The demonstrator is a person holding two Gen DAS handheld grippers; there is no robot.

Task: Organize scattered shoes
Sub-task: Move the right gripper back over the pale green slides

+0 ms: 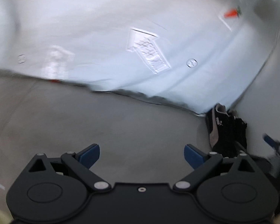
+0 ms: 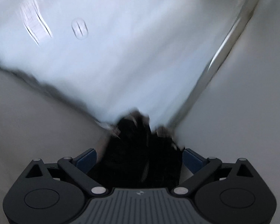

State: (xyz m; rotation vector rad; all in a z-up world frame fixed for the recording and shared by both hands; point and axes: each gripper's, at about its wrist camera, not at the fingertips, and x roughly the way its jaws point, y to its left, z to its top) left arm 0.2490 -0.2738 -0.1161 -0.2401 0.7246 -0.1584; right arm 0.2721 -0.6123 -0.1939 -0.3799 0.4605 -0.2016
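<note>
The shoes (image 1: 224, 130) are a pair of black sneakers with a pale tan side stripe and light lining, standing side by side on the grey floor (image 1: 121, 127), right at the foot of the white wall (image 1: 102, 37). The left gripper (image 1: 141, 155) hangs over bare floor with its jaws wide apart and nothing between them. The right gripper (image 2: 139, 158) also stands wide open, the blurred black shoes lying between its blue pads (image 2: 191, 159), which do not appear to press on them.
</note>
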